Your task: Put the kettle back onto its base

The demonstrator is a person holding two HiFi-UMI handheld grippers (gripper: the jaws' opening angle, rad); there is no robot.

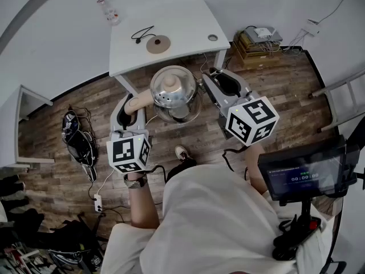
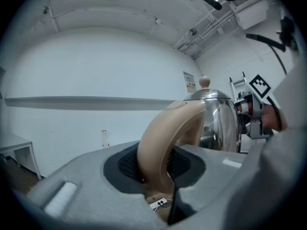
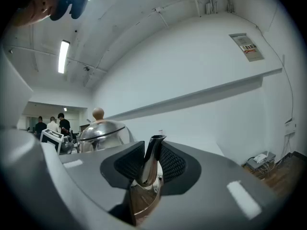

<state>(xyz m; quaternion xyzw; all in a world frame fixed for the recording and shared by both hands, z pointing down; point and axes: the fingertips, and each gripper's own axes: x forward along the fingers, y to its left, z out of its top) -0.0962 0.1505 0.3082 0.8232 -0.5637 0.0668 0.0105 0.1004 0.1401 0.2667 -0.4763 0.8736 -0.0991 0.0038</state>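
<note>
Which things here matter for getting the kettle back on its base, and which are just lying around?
For the job:
kettle
base
table
left gripper
right gripper

Lying about:
bottle
cables on the floor

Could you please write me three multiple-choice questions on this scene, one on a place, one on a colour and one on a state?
1. Where is the kettle base? A) on the white table B) on the floor C) on a chair
2. What colour is the kettle's handle? A) black B) beige C) red
3. What state is the right gripper in? A) open, empty B) shut on the spout C) shut on the lid knob
Answers: 1 A, it lies with its cord on the tabletop; 2 B, the handle is pale beige; 3 B, its pads press on the metal spout.
</note>
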